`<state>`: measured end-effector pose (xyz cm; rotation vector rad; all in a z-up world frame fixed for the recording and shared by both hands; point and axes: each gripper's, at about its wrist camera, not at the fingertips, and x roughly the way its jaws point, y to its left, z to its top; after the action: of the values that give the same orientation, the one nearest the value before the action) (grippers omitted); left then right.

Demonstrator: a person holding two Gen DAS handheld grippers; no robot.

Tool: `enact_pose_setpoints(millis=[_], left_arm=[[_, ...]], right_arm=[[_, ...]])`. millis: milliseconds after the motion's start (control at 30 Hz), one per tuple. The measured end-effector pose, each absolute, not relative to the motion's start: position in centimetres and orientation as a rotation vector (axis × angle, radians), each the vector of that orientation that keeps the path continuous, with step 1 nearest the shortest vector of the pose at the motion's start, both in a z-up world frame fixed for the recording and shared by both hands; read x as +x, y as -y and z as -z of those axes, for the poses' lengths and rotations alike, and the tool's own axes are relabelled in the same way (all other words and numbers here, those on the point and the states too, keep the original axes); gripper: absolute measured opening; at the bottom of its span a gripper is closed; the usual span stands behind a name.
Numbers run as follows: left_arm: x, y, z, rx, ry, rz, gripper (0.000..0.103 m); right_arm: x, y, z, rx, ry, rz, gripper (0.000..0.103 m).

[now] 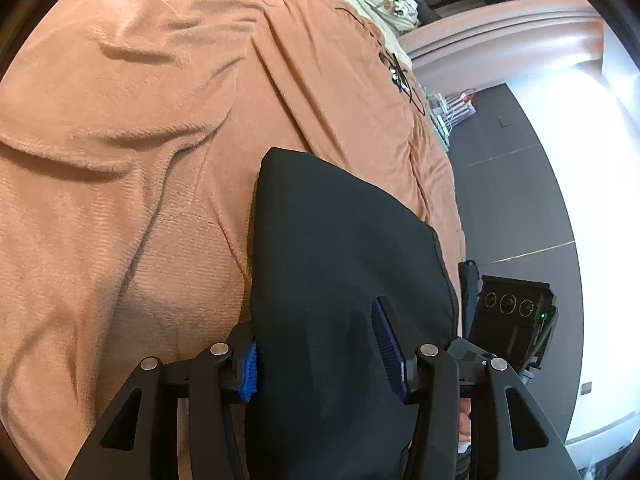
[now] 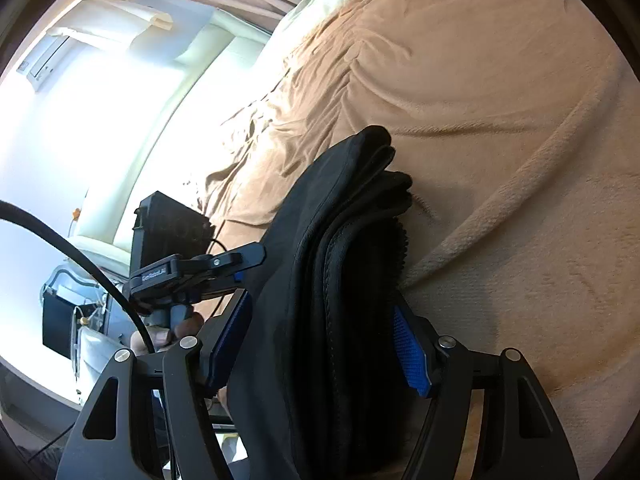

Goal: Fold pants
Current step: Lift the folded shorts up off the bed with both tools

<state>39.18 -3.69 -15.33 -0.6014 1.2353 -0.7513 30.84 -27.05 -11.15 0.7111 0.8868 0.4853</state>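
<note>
Pants [image 1: 340, 272], black and already doubled into a thick bundle, lie on the orange blanket [image 1: 132, 160] of a bed. In the left wrist view the left gripper [image 1: 320, 356] straddles the near end of the bundle with its jaws spread wide; one blue pad [image 1: 249, 372] sits at the cloth's left edge and the other rests on top of the fabric, so nothing is pinched. Whether the pads press the cloth I cannot tell.

In the right wrist view the right gripper [image 2: 324, 344] is likewise spread around the bundle [image 2: 340, 280], whose stacked layers and seams show edge-on, a blue pad on either side. It does not appear clenched. The other gripper is visible beyond, at the far left side of the cloth.

Judging from this, the fold is late in the task. To do the step well, both jaws should close evenly over all the layers at once, so that no inner layer slips, and the two sides should move together to keep the edges aligned.

No containers are in view.
</note>
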Motion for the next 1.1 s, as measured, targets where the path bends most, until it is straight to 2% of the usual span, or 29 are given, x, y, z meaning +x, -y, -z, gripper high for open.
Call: enact_pose_setpoints(millis=[233,633,667,700,767,800,867,1100], left_arm=[[39.1,3.5,15.0,-0.616,-1.22,0.799,0.046],[40.3,4.0,16.6,-0.64,-1.244,0.763,0.046],[40.4,4.1,16.6,-0.639,-1.244,0.763,0.046],[40.4,4.1,16.7,-0.638,-1.244,0.765,0.046],[40.4,4.4,16.7,-0.618,-1.246,0.751,0.029],[40.4,4.4,16.6,-0.613,-1.247,0.748,0.025],[40.1,4.3,16.1,-0.612,-1.235,0.754,0.016],[38.5,4.1,12.8,-0.567,-1.154,0.767,0.012]], right_arm=[[29.4,26.2,9.9,0.646,-0.859,-0.501,0.065],[33.0,26.9,13.1,0.726,-0.923,-0.393,0.065],[33.2,26.8,13.0,0.729,-0.92,-0.394,0.062],[33.5,26.9,13.1,0.734,-0.916,-0.39,0.052],[33.4,27.2,13.2,0.75,-0.916,-0.394,0.037],[33.4,26.8,13.3,0.744,-0.914,-0.388,0.033],[33.1,27.1,13.0,0.717,-0.907,-0.384,0.027],[30.4,26.1,9.9,0.651,-0.809,-0.398,0.025]])
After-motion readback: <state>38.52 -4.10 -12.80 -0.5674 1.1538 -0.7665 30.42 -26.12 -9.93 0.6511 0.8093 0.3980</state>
